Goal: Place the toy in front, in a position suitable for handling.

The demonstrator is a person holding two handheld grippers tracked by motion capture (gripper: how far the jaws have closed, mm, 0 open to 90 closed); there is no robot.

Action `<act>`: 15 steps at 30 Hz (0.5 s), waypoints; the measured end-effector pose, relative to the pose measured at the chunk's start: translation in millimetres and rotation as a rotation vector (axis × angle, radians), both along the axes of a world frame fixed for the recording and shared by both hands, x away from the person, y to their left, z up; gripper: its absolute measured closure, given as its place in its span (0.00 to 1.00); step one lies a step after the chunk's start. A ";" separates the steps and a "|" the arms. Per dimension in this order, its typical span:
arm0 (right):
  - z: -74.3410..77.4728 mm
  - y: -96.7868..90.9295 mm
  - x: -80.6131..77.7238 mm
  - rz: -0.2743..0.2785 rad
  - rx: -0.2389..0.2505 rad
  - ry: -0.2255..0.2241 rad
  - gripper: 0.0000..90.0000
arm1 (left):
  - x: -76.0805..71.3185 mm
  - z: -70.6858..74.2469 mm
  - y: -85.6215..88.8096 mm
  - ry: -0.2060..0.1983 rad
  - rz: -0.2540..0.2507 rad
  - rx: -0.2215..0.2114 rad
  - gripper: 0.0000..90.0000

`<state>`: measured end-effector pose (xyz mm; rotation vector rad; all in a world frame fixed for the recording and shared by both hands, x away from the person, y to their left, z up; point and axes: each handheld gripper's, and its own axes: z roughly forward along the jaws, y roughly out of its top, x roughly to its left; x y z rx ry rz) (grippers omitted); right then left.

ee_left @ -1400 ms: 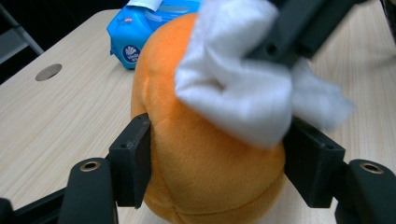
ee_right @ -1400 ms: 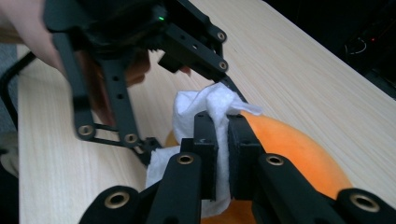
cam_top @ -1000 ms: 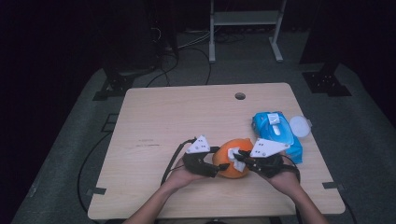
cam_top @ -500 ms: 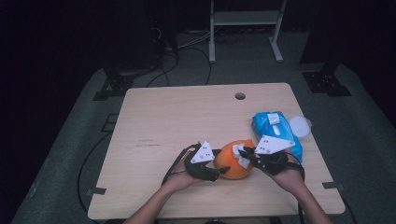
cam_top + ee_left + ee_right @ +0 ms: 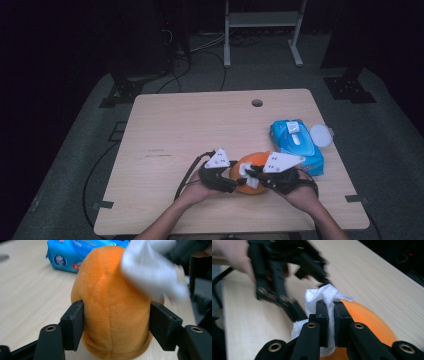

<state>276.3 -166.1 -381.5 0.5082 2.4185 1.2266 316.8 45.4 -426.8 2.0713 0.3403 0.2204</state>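
plush toy point(image 5: 250, 170) near table point(image 5: 175, 130) front edge | wipes pack point(image 5: 296, 145) right-behind | lid point(image 5: 320, 135) right of pack

Setting: lab or recording studio, not home; pale wooden table point(image 5: 200, 125) stands alone on grey carpet point(image 5: 380, 150), cable port hole point(image 5: 257, 103) in top; surroundings dark, walls unlit; black stand feet point(image 5: 120, 95) at both far corners of carpet; white metal frame point(image 5: 262, 30) behind table; loose black cables point(image 5: 200, 55) run across floor; tape marks point(image 5: 102, 205) on carpet beside table edges.
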 end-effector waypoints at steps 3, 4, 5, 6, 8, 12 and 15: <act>-0.2 10.5 -3.1 0.018 -0.039 -0.029 0.93 | -4.5 0.9 -1.6 -0.048 -0.007 0.033 0.40; 1.3 4.8 -0.4 0.000 -0.029 -0.027 0.93 | -4.0 0.7 -0.2 -0.053 -0.010 0.034 0.41; 1.3 4.8 -0.4 0.000 -0.029 -0.027 0.93 | -3.7 0.1 0.4 -0.051 -0.006 0.029 0.41; 2.2 -0.4 1.7 -0.016 -0.018 -0.027 0.93 | -3.5 -0.2 1.2 -0.050 -0.006 0.033 0.41; 4.4 -15.0 6.8 -0.057 -0.004 -0.025 0.93 | -2.6 -1.4 2.1 -0.047 -0.006 0.025 0.41; 5.3 -41.4 15.1 -0.145 0.001 -0.021 0.93 | -0.4 -2.4 3.3 -0.035 -0.007 0.019 0.39; 1.9 -48.0 17.2 -0.158 0.006 -0.003 0.93 | 2.0 -3.2 2.7 0.004 -0.006 -0.002 0.32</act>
